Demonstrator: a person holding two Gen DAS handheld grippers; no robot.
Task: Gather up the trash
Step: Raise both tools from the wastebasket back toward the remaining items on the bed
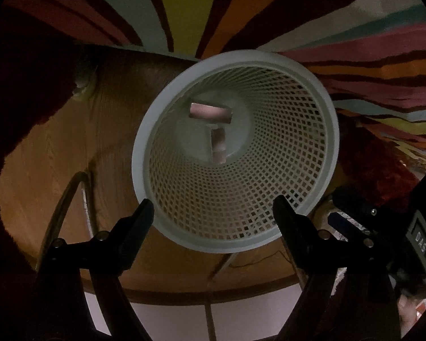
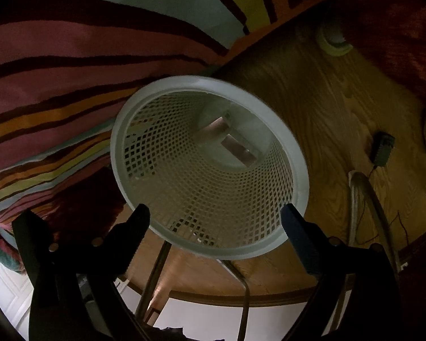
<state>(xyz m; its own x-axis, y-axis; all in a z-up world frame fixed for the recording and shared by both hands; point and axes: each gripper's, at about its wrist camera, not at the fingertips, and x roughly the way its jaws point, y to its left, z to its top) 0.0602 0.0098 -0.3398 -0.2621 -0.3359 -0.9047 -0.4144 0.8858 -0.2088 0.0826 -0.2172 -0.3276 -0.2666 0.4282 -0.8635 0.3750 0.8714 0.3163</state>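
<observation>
A white mesh wastebasket (image 1: pixel 284 130) (image 2: pixel 201 199) stands on the wooden floor, and both wrist views look down into it. Two pale pink rectangular pieces of trash (image 1: pixel 210 112) (image 2: pixel 238 147) lie on its solid bottom, forming a T. My left gripper (image 1: pixel 214 213) hovers above the near rim, open, with nothing between its fingers. My right gripper (image 2: pixel 216 218) also hangs over the near rim, open and holding nothing. The right gripper's dark body (image 1: pixel 420 238) shows at the right edge of the left wrist view.
A striped multicoloured rug (image 1: pixel 184 8) (image 2: pixel 71 42) lies beyond the basket. Metal tube legs (image 1: pixel 62 199) (image 2: pixel 366 199) stand on the floor (image 2: pixel 340 113). A black adapter with a cable (image 2: pixel 382 149) and a pale round object (image 2: pixel 333 42) lie nearby.
</observation>
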